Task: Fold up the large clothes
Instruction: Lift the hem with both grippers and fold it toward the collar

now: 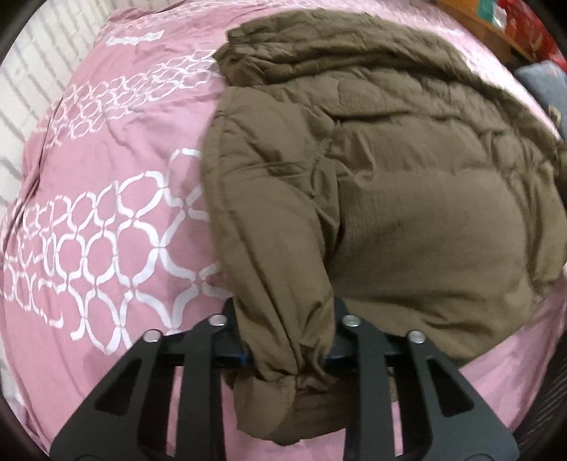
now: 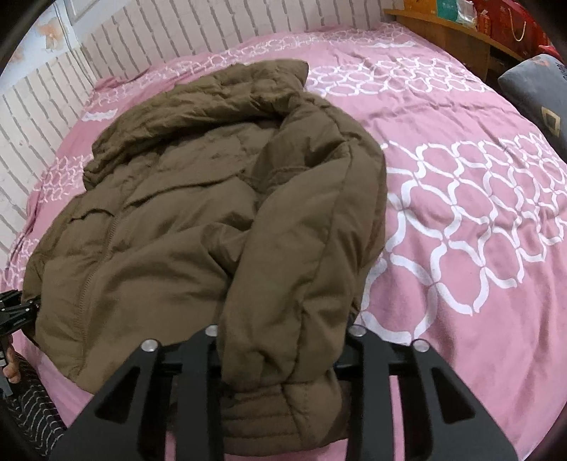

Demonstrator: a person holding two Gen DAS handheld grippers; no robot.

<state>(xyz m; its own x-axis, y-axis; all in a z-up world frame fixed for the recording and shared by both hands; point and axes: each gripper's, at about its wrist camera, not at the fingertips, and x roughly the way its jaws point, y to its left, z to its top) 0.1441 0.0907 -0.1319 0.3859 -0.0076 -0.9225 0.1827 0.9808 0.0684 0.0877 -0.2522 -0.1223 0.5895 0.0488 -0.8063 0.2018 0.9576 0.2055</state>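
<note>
An olive-brown padded jacket (image 1: 407, 198) lies on a pink bed cover (image 1: 117, 220), its collar at the far end. My left gripper (image 1: 283, 354) is shut on the jacket's left sleeve (image 1: 280, 283) near the cuff, which bunches between the fingers. In the right wrist view the jacket (image 2: 170, 220) fills the left middle. My right gripper (image 2: 283, 358) is shut on the right sleeve (image 2: 301, 248), the ribbed cuff hanging below the fingers. The left gripper (image 2: 17, 308) shows at the left edge of the right wrist view.
The pink bed cover with white ring pattern (image 2: 478, 230) stretches to the right. A white brick-pattern wall (image 2: 106, 53) runs behind the bed. A wooden shelf with red boxes (image 2: 478, 25) and a grey cushion (image 2: 538, 95) stand at the far right.
</note>
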